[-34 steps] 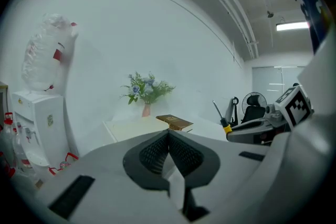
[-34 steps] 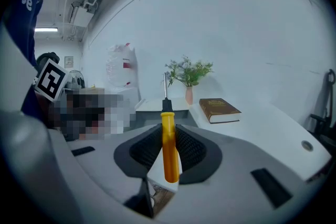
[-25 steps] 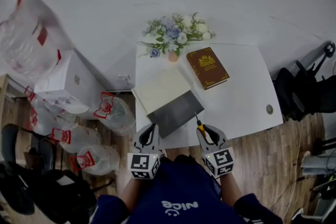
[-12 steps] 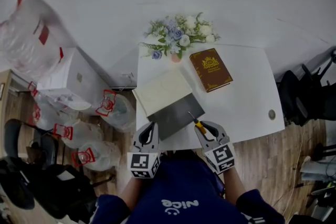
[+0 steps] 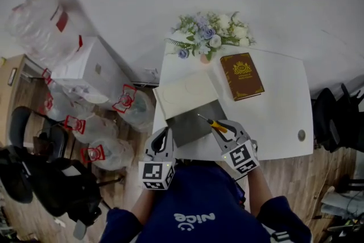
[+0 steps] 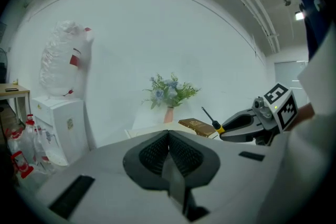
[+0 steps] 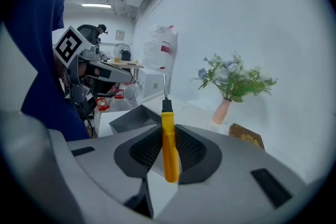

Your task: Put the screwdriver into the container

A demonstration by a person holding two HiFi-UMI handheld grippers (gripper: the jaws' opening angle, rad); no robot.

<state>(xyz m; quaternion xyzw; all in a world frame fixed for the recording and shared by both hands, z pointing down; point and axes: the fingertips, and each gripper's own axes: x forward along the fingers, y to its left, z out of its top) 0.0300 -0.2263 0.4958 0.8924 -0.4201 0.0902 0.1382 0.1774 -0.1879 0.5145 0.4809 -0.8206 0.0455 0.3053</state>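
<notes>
A screwdriver (image 5: 218, 124) with a yellow handle (image 7: 168, 145) and a dark shaft is clamped between the jaws of my right gripper (image 5: 220, 127), which is shut on the handle. In the head view its shaft points left, the tip over the right edge of the grey open container (image 5: 192, 122) on the white table (image 5: 273, 122). The right gripper view shows that container (image 7: 127, 119) ahead and to the left, below the shaft. My left gripper (image 5: 163, 136) hovers at the table's near edge, left of the container, shut with nothing in it (image 6: 168, 137).
A cream lid or board (image 5: 186, 91) lies behind the container. A brown book (image 5: 242, 75) and a vase of flowers (image 5: 211, 36) sit at the table's back. A white box (image 5: 91, 74) and plastic bags (image 5: 99, 122) crowd the floor to the left.
My right gripper has swung the screwdriver leftwards, so its shaft now reaches over the grey container. The left gripper has stayed by the near edge. The head camera has shifted.
</notes>
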